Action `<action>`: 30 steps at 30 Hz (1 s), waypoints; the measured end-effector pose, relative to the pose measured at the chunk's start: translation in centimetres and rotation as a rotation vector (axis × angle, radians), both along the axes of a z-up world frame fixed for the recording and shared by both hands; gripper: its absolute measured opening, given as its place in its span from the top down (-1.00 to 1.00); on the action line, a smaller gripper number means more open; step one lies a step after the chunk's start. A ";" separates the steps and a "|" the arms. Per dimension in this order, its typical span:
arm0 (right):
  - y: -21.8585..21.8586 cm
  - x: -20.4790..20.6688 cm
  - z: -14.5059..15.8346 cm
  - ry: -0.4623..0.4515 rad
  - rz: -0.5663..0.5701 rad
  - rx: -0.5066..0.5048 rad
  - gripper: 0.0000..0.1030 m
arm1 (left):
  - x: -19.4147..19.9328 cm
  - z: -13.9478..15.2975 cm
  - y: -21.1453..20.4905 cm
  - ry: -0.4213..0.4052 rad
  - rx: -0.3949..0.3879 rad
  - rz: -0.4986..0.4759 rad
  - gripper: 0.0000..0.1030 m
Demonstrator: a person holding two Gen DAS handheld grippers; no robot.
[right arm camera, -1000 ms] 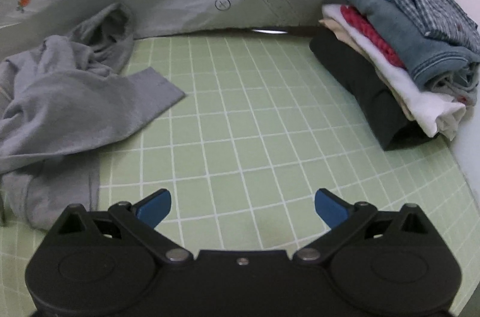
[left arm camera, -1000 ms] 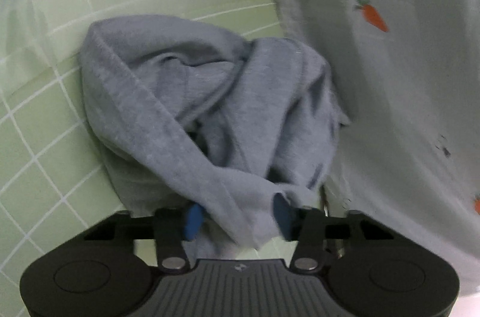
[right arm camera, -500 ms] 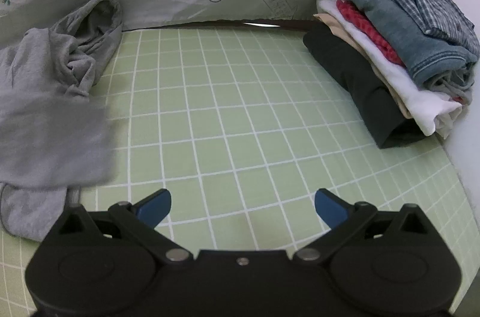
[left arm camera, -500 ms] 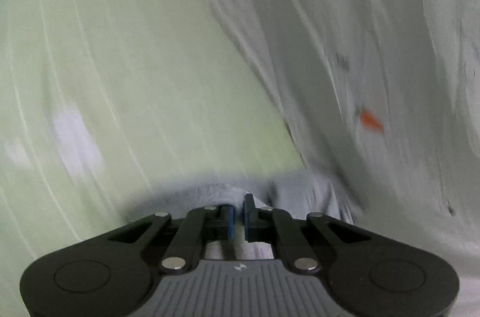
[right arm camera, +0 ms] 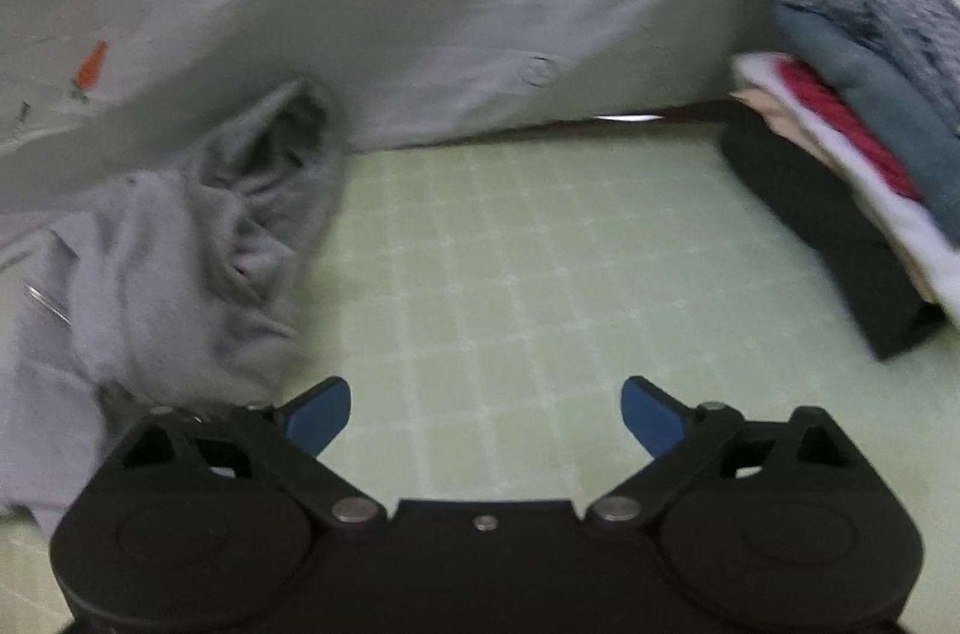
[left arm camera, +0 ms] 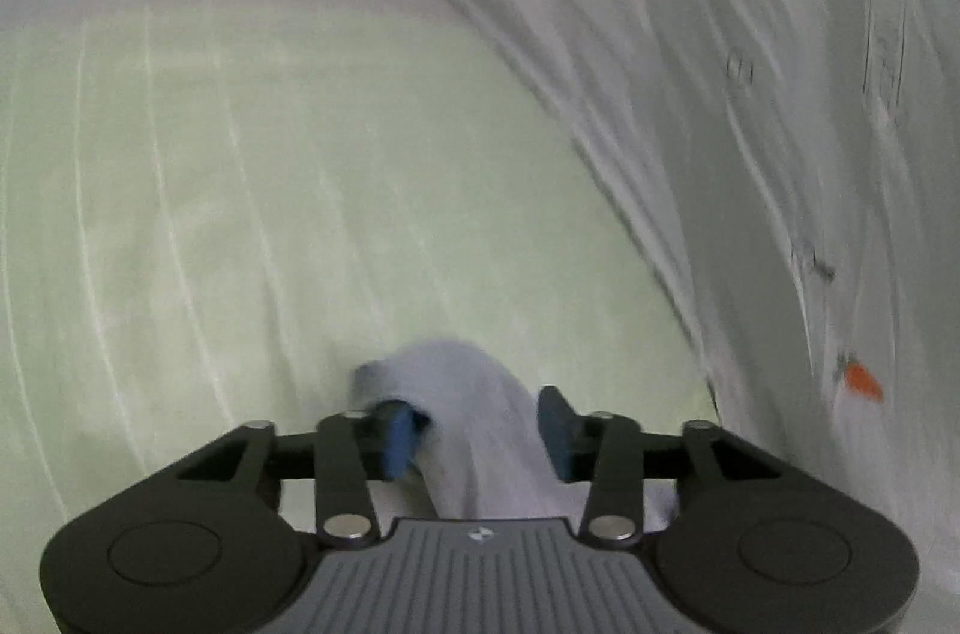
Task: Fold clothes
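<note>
The left gripper (left arm camera: 477,430) has its 2 blue-padded fingers parted, with a strip of the crumpled grey cotton garment (left arm camera: 480,430) passing loosely between them; the cloth touches the left pad but a gap shows beside the right pad, so the grip looks released rather than clamped. The left wrist view is blurred. Beyond the fingers lies the pale green mat with a white grid (left arm camera: 312,214), and to the right hangs a white sheet printed with small orange carrots (left arm camera: 750,94).

The right gripper (right arm camera: 486,412) is spread wide and holds nothing, hovering above the green mat (right arm camera: 510,286). In this view the grey garment (right arm camera: 192,262) sits bunched in a heap on the left side of the mat, against the foot of the white sheet (right arm camera: 420,4). On the far right of the mat stands a stack of folded clothes (right arm camera: 852,154): a checked shirt on top, then blue, red, white and beige layers, with black at the bottom.
</note>
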State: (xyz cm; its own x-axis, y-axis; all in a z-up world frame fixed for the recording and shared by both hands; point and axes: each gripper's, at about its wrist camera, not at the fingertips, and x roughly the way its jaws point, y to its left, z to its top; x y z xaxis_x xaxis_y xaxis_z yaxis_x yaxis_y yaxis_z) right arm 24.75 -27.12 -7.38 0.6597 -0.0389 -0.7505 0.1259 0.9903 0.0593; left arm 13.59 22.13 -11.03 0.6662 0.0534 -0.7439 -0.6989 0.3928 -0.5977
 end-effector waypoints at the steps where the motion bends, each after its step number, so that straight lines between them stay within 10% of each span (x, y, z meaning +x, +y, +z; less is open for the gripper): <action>1: 0.5 0.7 0.1 -0.005 0.016 0.029 -0.78 | -0.1 -0.4 -0.5 0.004 -0.029 -0.013 -0.02; 13: 7.2 6.7 -2.6 0.053 0.165 0.430 -0.42 | 2.1 -4.8 -6.5 -0.013 -0.323 -0.171 -0.40; 16: 7.3 7.1 -3.7 0.089 0.140 0.470 0.11 | 3.6 -5.4 -7.3 -0.009 -0.336 -0.202 -0.37; 20: 6.0 5.9 -2.8 0.011 0.115 0.494 0.51 | 4.2 -4.9 -7.1 -0.022 -0.264 -0.215 0.78; 30: -2.7 2.0 3.9 -0.208 -0.009 0.413 0.69 | 3.1 -1.8 1.7 -0.036 -0.028 -0.034 1.00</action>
